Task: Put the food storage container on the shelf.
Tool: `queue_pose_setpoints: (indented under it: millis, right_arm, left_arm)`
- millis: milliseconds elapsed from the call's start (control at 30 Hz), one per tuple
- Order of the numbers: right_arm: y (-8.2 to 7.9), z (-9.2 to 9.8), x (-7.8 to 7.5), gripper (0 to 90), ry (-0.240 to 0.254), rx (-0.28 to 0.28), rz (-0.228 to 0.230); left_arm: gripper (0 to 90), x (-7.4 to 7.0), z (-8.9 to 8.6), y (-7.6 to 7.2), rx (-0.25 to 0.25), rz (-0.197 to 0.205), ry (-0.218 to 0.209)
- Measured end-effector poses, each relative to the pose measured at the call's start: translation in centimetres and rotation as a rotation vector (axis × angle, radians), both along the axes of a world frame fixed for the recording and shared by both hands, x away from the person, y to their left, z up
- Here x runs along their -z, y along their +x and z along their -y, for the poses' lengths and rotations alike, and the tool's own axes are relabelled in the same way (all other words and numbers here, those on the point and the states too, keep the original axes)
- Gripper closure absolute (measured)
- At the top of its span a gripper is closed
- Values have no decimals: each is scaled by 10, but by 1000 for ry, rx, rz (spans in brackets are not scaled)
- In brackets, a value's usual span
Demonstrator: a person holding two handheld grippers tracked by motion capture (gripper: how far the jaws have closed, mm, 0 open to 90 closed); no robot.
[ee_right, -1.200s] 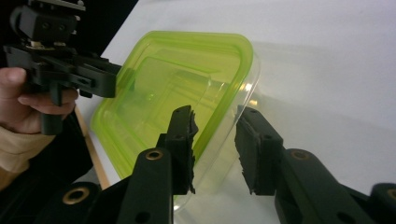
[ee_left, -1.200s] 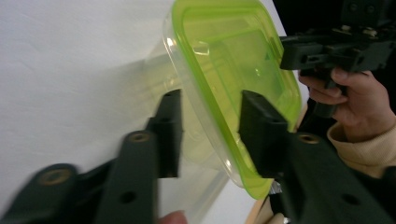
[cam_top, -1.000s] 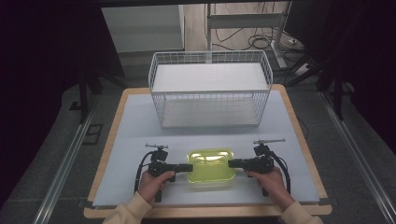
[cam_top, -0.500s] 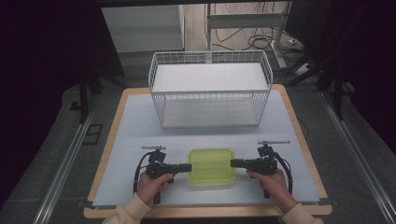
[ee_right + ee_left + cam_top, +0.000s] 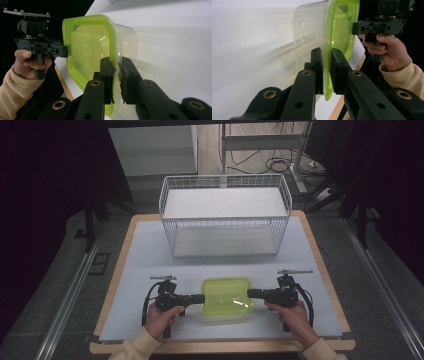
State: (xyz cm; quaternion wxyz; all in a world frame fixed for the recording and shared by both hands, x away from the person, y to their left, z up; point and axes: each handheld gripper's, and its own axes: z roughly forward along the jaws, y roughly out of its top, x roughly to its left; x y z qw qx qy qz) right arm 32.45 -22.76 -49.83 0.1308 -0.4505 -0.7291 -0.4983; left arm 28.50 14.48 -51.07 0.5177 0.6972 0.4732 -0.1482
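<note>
Jaws of left gripper [image 5: 199,298] & right gripper [image 5: 252,293] each pinch opposite rims of green-lidded container [image 5: 226,296], near front of desk [image 5: 150,250]. I judge grips thin: uneven pull could flex rim, slip, drop it.

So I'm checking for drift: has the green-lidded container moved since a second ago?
No. The container sits at the same spot on the table, just as far from the wire basket, both grippers clamped on its rim.
</note>
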Motion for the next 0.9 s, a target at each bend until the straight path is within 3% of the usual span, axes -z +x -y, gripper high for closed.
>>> queue_pose_setpoints:
  millis: [200,500,900]
  right_arm:
    - [-1,-1,-8,819,6,-3,31]
    - [2,-5,-19,819,-2,6,69]
    - [6,-8,-44,817,-7,12,122]
  left_arm:
    - [826,-10,-1,0,9,39,12]
    - [826,-19,-4,5,4,60,6]
    - [827,-43,-6,11,1,107,12]
